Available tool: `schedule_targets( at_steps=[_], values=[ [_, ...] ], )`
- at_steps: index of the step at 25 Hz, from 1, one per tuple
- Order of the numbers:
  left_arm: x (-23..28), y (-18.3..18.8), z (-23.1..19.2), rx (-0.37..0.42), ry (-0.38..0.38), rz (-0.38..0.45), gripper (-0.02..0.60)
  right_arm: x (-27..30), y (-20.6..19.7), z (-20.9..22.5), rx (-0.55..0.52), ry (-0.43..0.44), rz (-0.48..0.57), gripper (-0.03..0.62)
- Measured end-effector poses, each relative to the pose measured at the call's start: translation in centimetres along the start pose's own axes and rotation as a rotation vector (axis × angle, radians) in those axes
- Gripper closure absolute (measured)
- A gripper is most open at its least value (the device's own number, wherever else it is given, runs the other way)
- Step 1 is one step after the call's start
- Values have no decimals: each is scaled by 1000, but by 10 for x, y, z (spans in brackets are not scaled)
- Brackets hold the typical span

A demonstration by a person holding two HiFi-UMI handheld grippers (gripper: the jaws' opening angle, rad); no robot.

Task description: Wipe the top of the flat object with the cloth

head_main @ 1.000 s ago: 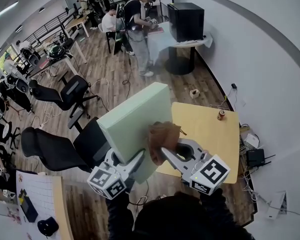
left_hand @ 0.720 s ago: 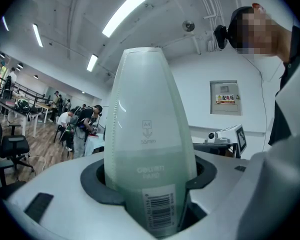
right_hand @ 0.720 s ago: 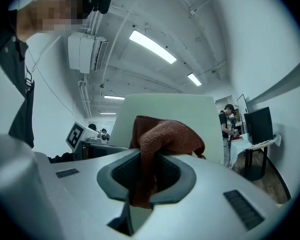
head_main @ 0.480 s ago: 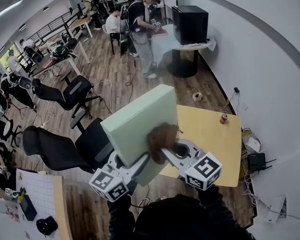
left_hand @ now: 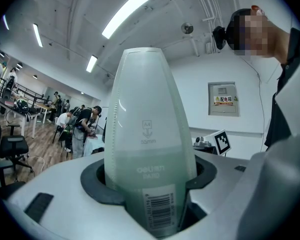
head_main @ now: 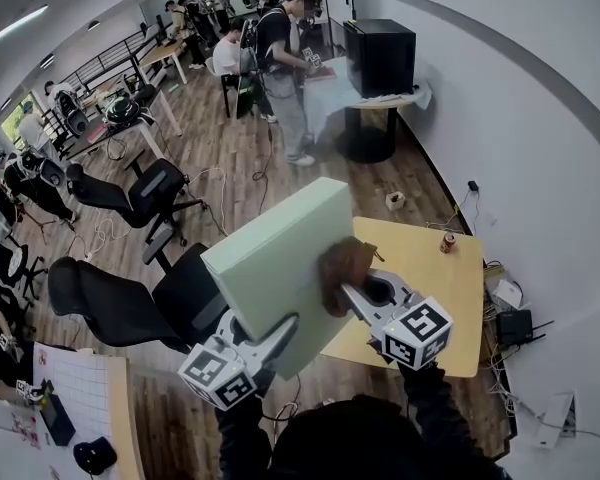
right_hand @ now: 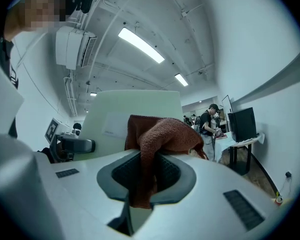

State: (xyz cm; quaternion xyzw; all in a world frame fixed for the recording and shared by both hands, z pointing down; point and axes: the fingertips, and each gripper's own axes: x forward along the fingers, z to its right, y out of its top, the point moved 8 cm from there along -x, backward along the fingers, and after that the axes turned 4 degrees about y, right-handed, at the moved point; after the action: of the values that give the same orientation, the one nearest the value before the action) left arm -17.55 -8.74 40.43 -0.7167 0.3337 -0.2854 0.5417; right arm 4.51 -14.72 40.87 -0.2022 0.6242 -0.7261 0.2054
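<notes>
A pale green flat box file [head_main: 275, 263] is held up in the air, tilted, above the table's near left corner. My left gripper [head_main: 280, 330] is shut on its lower end; in the left gripper view the file's spine [left_hand: 147, 149] stands between the jaws. My right gripper [head_main: 348, 290] is shut on a brown cloth [head_main: 342, 268], which is pressed against the file's right face. In the right gripper view the brown cloth [right_hand: 157, 139] bunches over the jaws, with the file [right_hand: 130, 116] right behind it.
A yellow table [head_main: 430, 278] lies below, with a small can [head_main: 446, 241] near its far right corner. Black office chairs [head_main: 110, 298] stand to the left. A person [head_main: 288, 68] stands at a far table with a black box [head_main: 380, 56]. The white wall runs along the right.
The right gripper has carried the cloth up and to the right along the file's face. The file stays tilted in the left gripper, with little movement.
</notes>
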Motion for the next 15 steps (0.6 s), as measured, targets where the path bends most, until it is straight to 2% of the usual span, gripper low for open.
schedule_targets(
  at_steps=[15],
  values=[
    [-4,1,11,-3,-38,-5,262,-29,0,37,11,-151,-3,525]
  ],
)
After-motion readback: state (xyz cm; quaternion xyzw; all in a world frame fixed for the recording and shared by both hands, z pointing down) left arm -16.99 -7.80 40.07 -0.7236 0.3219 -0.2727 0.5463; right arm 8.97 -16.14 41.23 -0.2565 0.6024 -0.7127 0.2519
